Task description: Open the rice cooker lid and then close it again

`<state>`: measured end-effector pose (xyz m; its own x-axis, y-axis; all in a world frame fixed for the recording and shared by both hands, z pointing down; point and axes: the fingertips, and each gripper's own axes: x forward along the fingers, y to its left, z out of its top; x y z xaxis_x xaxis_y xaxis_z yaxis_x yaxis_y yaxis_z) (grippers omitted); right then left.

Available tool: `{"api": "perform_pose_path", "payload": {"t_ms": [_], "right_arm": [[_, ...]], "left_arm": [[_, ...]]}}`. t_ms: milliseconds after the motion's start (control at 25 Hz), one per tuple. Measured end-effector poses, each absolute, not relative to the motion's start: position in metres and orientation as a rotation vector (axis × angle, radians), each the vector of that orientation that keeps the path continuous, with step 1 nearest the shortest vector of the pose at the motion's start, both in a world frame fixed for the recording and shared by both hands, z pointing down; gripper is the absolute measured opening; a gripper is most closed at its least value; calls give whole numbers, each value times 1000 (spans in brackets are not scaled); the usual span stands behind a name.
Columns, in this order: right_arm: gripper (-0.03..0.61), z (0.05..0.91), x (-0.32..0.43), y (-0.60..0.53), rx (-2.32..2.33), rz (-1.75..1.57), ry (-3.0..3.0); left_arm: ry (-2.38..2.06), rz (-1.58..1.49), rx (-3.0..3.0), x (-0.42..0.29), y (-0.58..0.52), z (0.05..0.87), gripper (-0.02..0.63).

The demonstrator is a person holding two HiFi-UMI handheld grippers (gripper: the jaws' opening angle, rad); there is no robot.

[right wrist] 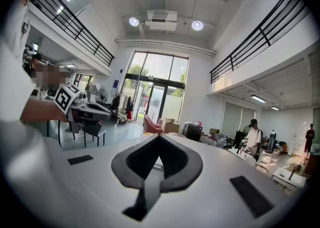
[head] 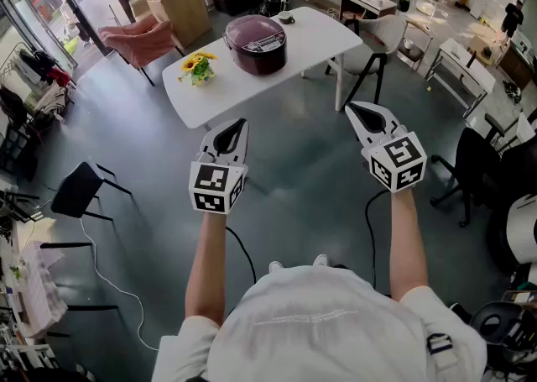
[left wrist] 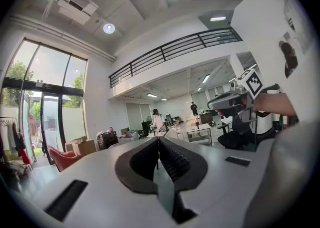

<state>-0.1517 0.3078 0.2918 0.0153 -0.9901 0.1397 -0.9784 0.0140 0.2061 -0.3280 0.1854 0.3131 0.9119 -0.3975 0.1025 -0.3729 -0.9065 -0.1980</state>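
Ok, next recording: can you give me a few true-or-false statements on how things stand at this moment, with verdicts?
1. The rice cooker has its lid down. True.
2. The left gripper is clamped on the cooker. False: its jaws are together on nothing, and it is held short of the table.
3. Yellow flowers stand on the table, left of the cooker in the head view. True.
4. The right gripper has its jaws wide apart. False: they are together and hold nothing.
5. The cooker sits on the floor. False: it stands on the white table.
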Motion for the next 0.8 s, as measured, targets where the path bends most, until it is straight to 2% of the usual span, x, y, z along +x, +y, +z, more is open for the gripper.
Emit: {"api": "perform_pose_path", "payload": {"t_ms": [800], "right_arm": [[25,299,-148,312,2071,-47,-2084]], "left_arm": [[572,-225,-2920,-321,192,327,17]]}}
